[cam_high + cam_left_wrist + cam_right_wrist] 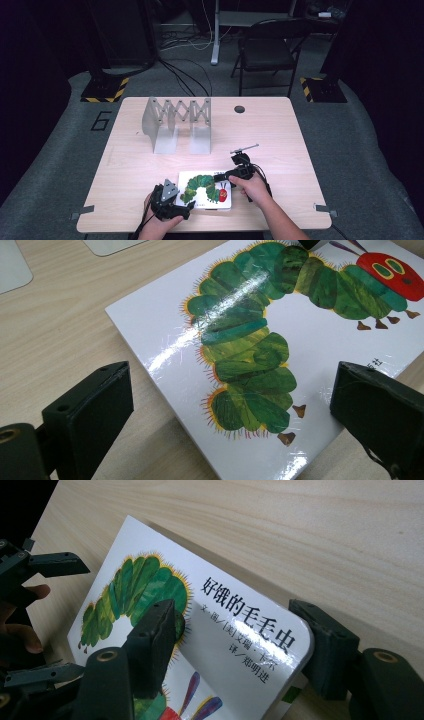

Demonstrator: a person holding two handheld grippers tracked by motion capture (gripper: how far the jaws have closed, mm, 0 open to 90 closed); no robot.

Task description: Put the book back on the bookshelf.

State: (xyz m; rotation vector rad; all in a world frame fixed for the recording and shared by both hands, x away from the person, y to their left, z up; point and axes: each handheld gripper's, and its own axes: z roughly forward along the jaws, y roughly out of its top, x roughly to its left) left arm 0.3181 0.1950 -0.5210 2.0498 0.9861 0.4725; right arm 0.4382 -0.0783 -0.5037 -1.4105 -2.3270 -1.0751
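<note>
The right gripper (235,645) seemingly clamps the glossy white caterpillar picture book (206,190) at its corner, steadying it on the pale wooden desk (280,135) while the left gripper (230,405) hovers with jaws wide.

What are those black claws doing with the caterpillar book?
A person holds a gripper in each hand at a wooden table. The right gripper is clamped on one corner of the book, one jaw on the cover and one under it, tilting that end up. The left gripper is open, its jaws wide on either side of the book's other end without touching it. A metal rack stands farther back.
</note>
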